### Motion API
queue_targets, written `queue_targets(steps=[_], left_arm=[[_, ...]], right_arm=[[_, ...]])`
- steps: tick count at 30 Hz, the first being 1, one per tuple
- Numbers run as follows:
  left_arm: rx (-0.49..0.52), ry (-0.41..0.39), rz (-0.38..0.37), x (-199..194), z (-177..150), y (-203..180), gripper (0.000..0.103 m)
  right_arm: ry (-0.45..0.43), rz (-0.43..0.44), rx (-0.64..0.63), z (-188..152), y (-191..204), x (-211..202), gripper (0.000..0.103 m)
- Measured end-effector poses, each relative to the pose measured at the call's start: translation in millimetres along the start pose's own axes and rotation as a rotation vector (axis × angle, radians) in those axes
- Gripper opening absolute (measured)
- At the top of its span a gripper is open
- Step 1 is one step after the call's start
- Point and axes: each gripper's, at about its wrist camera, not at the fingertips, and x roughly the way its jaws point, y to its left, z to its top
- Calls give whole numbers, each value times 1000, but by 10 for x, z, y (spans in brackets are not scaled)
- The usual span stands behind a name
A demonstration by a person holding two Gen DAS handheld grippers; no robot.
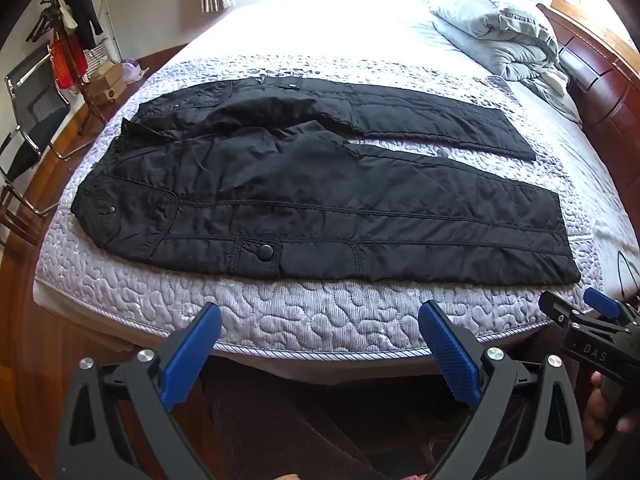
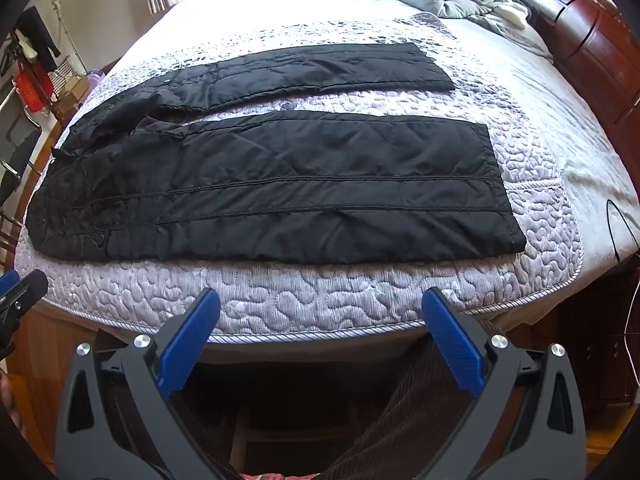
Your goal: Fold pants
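Black quilted pants (image 1: pixel 312 196) lie spread flat on the bed, waistband to the left, both legs running right, a gap between them. They also show in the right wrist view (image 2: pixel 280 196). My left gripper (image 1: pixel 320 316) is open and empty, held off the near mattress edge, below the pants' pocket snap. My right gripper (image 2: pixel 320 304) is open and empty, off the same edge, below the near leg. The right gripper also shows at the right of the left wrist view (image 1: pixel 576 308).
The quilted mattress (image 1: pixel 320 312) has its near edge just past my fingertips. A rumpled grey duvet (image 1: pixel 492 24) lies at the far right by the wooden headboard (image 1: pixel 600 80). A chair (image 1: pixel 32 120) and clothes rack (image 1: pixel 72 32) stand on the floor at left. A black cable (image 2: pixel 616 220) lies at the bed's right edge.
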Motion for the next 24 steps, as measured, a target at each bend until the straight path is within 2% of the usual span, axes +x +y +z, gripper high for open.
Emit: queue_targets(steps=[24], left_arm=[[2,-13,0,-37,15,-10,99]], right_arm=[[-3,0,-2,19,1,-12,101]])
